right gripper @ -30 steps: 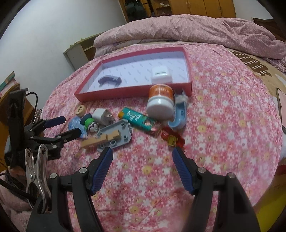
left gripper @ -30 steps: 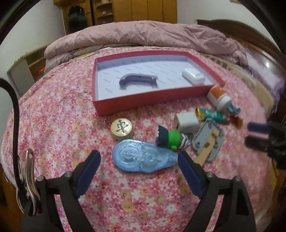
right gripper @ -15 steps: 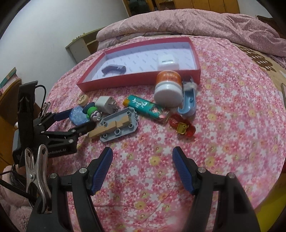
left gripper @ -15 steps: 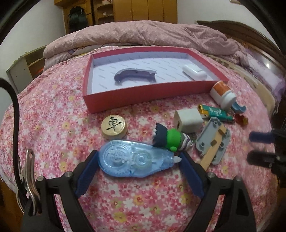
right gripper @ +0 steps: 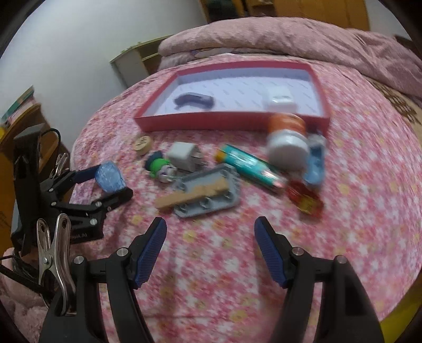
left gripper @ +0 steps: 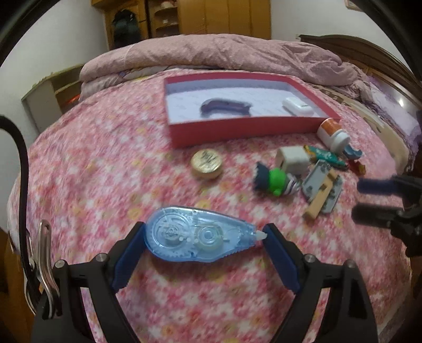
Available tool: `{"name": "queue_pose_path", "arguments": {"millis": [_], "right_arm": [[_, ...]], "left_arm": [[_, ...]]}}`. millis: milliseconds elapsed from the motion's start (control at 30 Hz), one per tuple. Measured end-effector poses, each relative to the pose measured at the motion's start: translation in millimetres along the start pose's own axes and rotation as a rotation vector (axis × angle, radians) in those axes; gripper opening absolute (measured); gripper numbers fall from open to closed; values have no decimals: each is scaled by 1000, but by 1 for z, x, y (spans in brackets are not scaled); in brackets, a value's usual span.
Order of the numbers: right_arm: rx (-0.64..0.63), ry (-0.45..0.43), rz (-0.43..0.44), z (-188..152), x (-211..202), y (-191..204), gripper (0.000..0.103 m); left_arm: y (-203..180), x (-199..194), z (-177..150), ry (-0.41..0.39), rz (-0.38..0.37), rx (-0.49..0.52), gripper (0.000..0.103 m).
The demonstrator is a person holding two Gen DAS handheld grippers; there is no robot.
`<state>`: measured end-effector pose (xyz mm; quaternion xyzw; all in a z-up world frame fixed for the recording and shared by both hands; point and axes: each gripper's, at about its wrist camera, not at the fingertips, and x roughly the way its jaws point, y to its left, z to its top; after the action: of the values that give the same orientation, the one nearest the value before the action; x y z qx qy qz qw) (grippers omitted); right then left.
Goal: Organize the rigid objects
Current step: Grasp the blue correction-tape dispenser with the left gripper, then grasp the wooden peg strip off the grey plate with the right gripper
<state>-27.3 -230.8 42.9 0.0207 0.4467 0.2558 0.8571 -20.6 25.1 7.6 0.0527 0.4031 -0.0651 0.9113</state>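
- Left gripper (left gripper: 204, 238) is clamping the blue correction-tape dispenser (left gripper: 196, 237) lengthwise at lower centre of the left wrist view, one pad at each end.
- Right gripper (right gripper: 210, 249) is hovering with jaws apart and nothing between them, over bare floral bedspread (right gripper: 356, 224).
- Loose clutter is lying mid-frame: grey plate (right gripper: 208, 190), white plug (right gripper: 183, 155), wooden disc (left gripper: 207, 163).
- Red tray (left gripper: 237, 129) is sitting beyond, upper centre, bedspread free along its left edge.
- Only the right wrist view is showing both grippers whole.

Floral bedspread (left gripper: 110, 168), rumpled quilt (left gripper: 224, 52), wooden wardrobe (left gripper: 211, 18).
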Motion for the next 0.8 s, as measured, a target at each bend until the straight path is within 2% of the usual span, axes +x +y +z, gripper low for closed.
{"name": "queue_pose_path", "arguments": {"millis": [67, 133, 400, 600, 800], "right_arm": [[-50, -14, -19, 5, 5, 11, 75], [-84, -24, -42, 8, 9, 19, 85], [-166, -39, -50, 17, 25, 40, 86], [-275, -27, -144, 15, 34, 51, 86], [-240, -33, -159, 16, 34, 42, 86]], "left_arm": [[6, 0, -5, 6, 0, -24, 91], [10, -1, -8, 6, -1, -38, 91], [21, -8, -19, 1, -37, -67, 91], [24, -9, -21, -3, -52, -85, 91], [23, -11, -23, -6, -49, -76, 91]]}}
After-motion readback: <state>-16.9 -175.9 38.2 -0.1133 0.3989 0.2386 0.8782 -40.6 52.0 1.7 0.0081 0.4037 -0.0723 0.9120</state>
